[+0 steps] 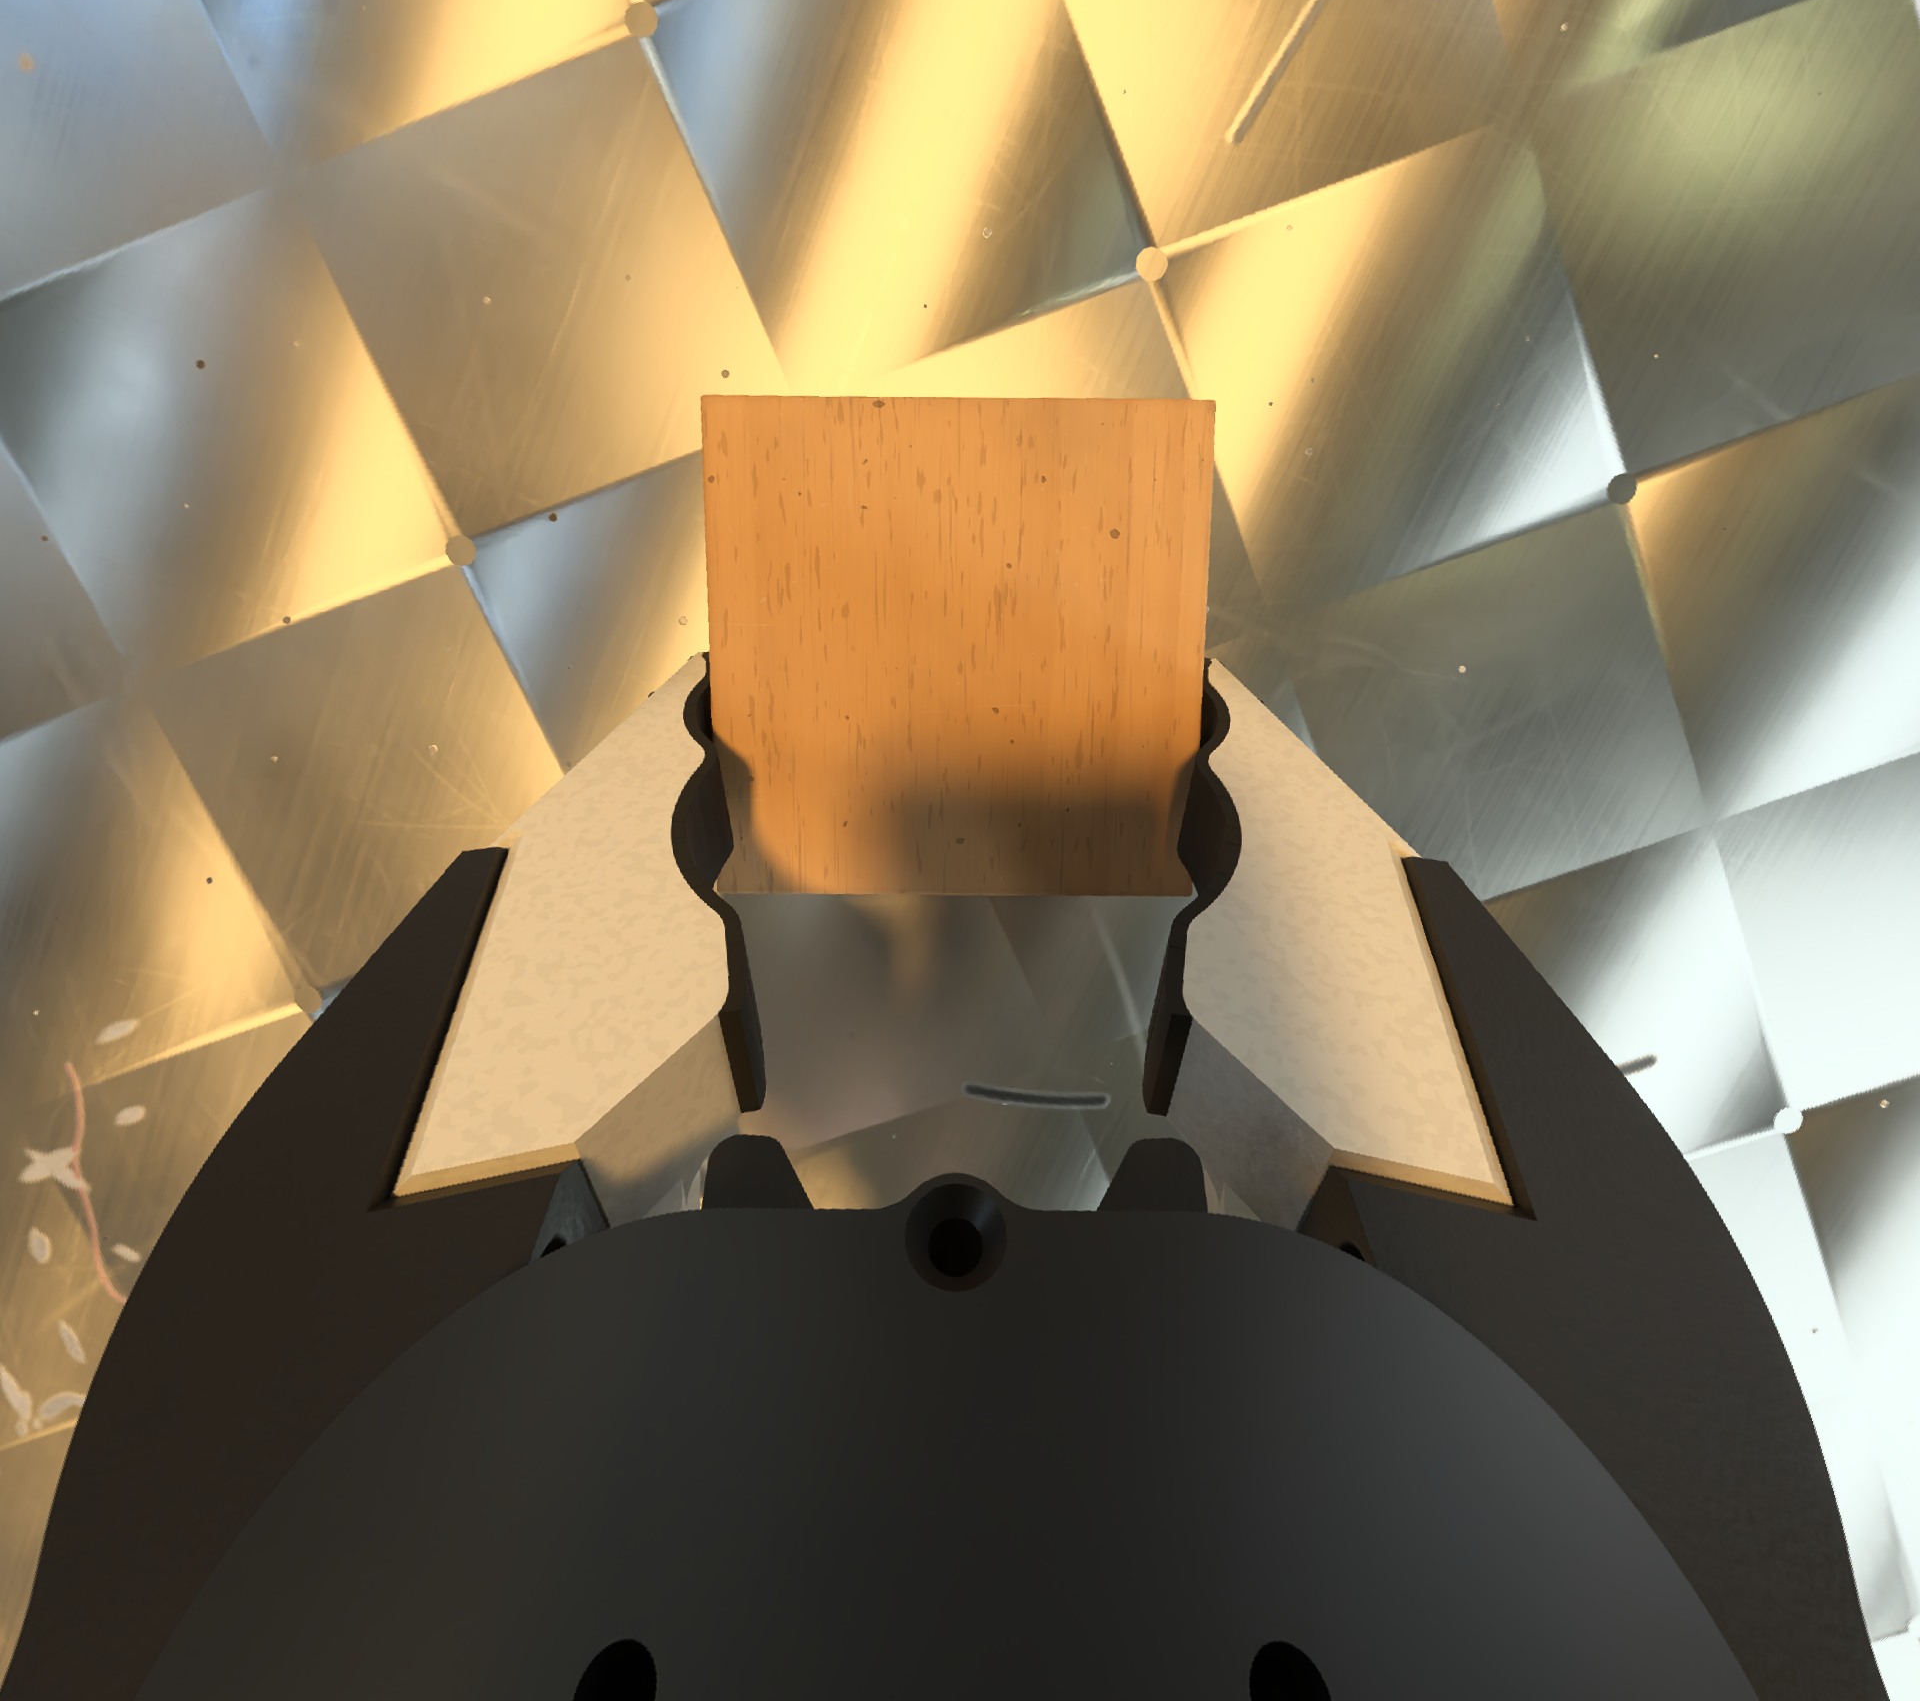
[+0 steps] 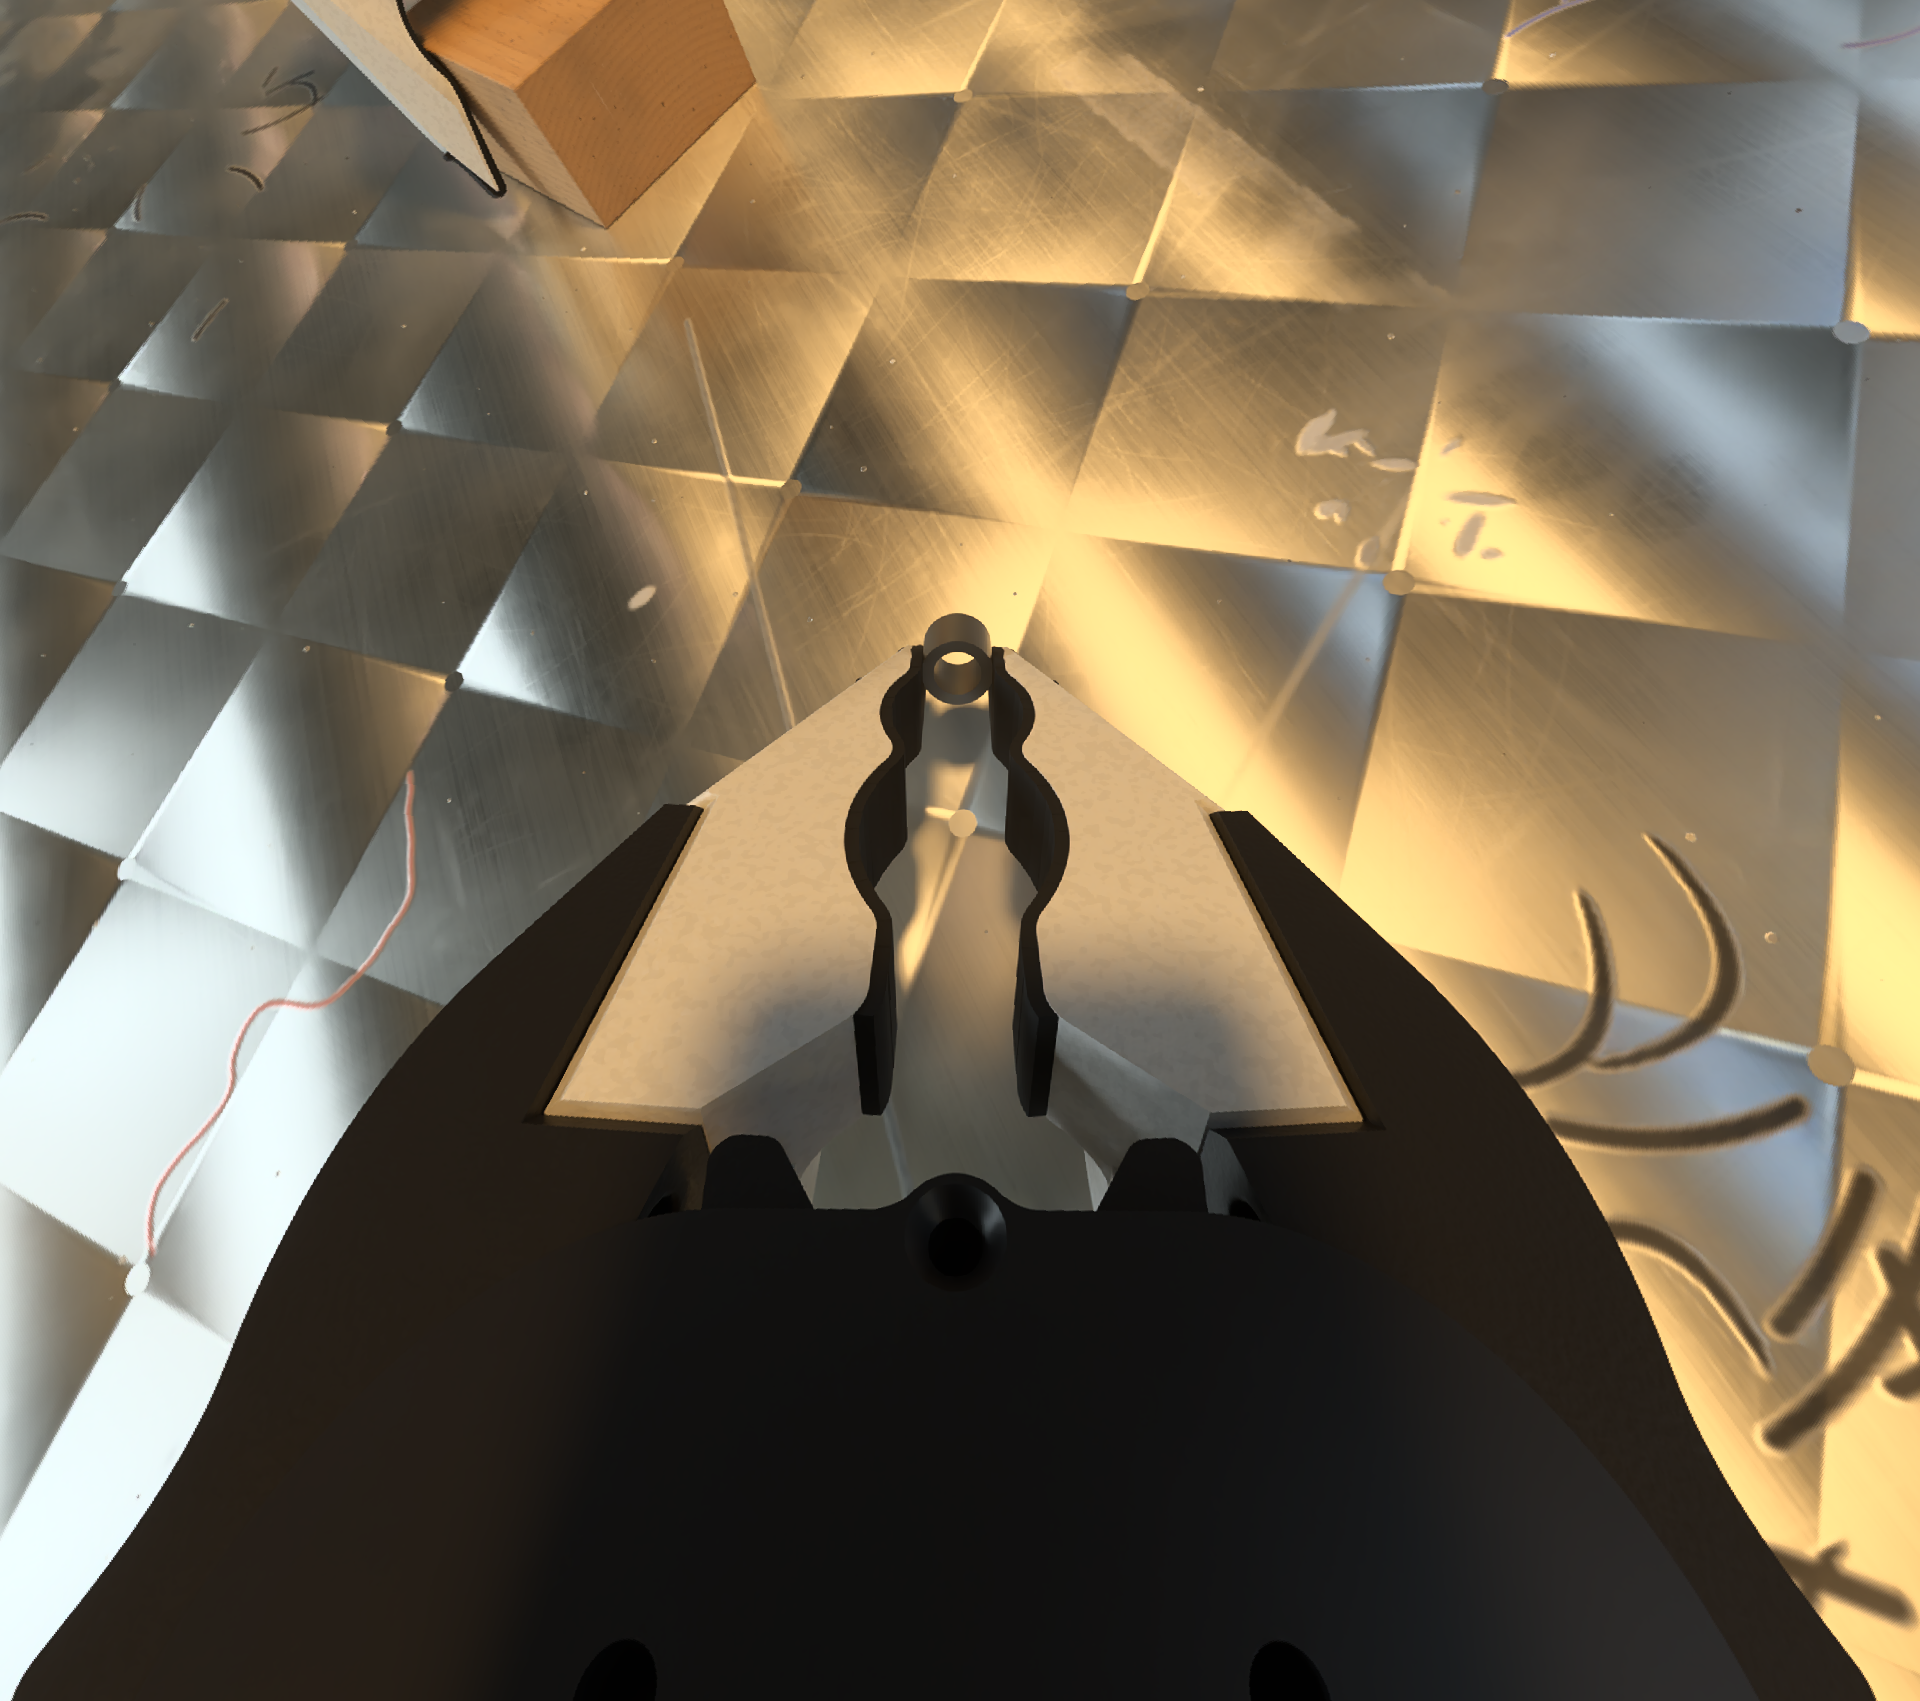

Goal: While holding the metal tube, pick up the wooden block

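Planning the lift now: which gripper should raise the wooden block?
Left. The left gripper already has its fingers against both sides of the wooden block. The right gripper is occupied, pinching the metal tube at its tips, well away from the block.

Warm yellow light streaks across the quilted metal surface (image 1: 1351, 93), alternating with cool grey facets; glare is strongest around the centre of the right wrist view and toward 3 o'clock. A soft dark shadow falls over the lower part of the wooden block (image 1: 956, 643) in the left wrist view. Each gripper body is nearly black at 6 o'clock. Both views bend straight seams outward near the edges. Scratch marks (image 2: 1662, 1028) at 4 o'clock in the right wrist view look blurred.
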`<action>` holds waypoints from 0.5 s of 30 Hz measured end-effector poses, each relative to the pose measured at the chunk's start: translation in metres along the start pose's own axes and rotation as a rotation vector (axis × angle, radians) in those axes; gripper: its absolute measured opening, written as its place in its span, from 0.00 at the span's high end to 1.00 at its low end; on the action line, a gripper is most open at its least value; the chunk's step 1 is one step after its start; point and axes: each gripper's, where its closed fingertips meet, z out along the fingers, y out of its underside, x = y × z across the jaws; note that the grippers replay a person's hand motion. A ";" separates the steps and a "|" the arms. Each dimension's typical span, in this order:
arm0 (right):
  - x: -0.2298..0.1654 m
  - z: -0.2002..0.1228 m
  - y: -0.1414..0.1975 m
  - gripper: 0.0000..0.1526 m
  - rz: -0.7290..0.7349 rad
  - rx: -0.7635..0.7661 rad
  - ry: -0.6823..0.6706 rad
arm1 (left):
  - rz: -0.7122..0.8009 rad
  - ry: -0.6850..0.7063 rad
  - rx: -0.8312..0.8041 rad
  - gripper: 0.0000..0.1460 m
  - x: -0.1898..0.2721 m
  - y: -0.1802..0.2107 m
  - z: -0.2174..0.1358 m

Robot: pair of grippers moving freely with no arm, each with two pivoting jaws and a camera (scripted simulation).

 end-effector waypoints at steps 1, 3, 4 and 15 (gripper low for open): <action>0.000 0.000 0.000 0.93 -0.001 0.000 0.001 | -0.001 0.000 0.001 0.39 0.000 0.000 0.000; 0.000 0.000 0.000 0.93 -0.001 -0.001 0.000 | -0.006 -0.001 0.007 0.39 0.000 -0.001 0.000; 0.000 0.000 0.000 0.93 -0.001 0.000 0.001 | -0.012 0.000 0.016 0.39 0.000 -0.002 0.000; 0.001 0.000 0.000 0.93 -0.004 0.002 0.009 | -0.029 -0.005 0.128 0.39 -0.003 -0.015 -0.018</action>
